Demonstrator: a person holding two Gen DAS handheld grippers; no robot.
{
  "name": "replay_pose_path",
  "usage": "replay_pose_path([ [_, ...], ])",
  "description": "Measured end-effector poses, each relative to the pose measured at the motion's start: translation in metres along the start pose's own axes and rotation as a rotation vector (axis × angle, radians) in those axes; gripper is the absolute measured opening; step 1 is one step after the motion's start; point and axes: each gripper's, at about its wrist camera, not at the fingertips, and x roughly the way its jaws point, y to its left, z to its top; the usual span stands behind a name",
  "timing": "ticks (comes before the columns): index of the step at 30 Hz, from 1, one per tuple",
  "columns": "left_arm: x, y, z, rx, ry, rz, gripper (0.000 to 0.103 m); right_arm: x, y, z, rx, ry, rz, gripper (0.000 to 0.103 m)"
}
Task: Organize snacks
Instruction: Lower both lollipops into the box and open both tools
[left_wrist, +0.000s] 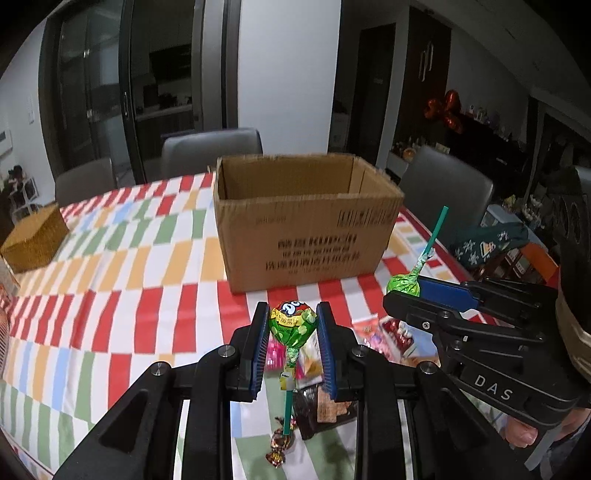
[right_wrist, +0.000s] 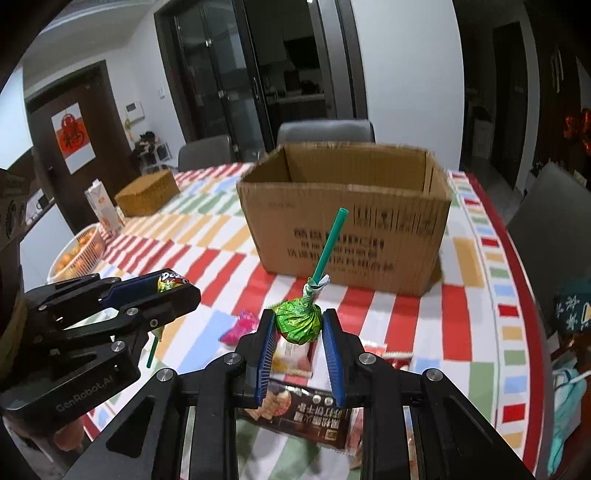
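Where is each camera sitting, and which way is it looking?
Left wrist: rides the left gripper, looking along its fingers, past its green-wrapped lollipop, stick down, at the open brown cardboard box; right gripper alongside.
Right wrist: rides the right gripper, holding a green-foil lollipop, stick up; left gripper alongside.
Shared: box, colourful checked tablecloth, both lollipops.

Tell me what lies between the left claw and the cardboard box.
In the left wrist view, only bare checked tablecloth lies between the left claw, shut on its lollipop, and the cardboard box.
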Motion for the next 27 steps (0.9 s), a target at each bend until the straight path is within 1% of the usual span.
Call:
replay_pose_path([
  [8, -0.017, -0.005, 0.030, 0.023, -0.084, 0.005, 0.026, -0.021, 0.000, 0.025, -0.019, -0.081, -0.017, 0.027],
  [12, -0.023, -0.006, 0.045, 0.021, -0.118, -0.008, 0.026, -0.030, -0.003, 0.039, -0.023, -0.121, -0.029, 0.027],
  [17, -0.029, -0.007, 0.065, 0.031, -0.161, -0.007, 0.026, -0.036, -0.007, 0.054, -0.019, -0.151, -0.035, 0.027],
  [23, -0.021, -0.005, 0.087, 0.026, -0.170, -0.021, 0.026, -0.036, -0.014, 0.072, -0.016, -0.173, -0.044, 0.027],
  [27, -0.004, -0.001, 0.102, 0.022, -0.152, -0.018, 0.026, -0.030, -0.020, 0.084, -0.011, -0.173, -0.057, 0.027],
])
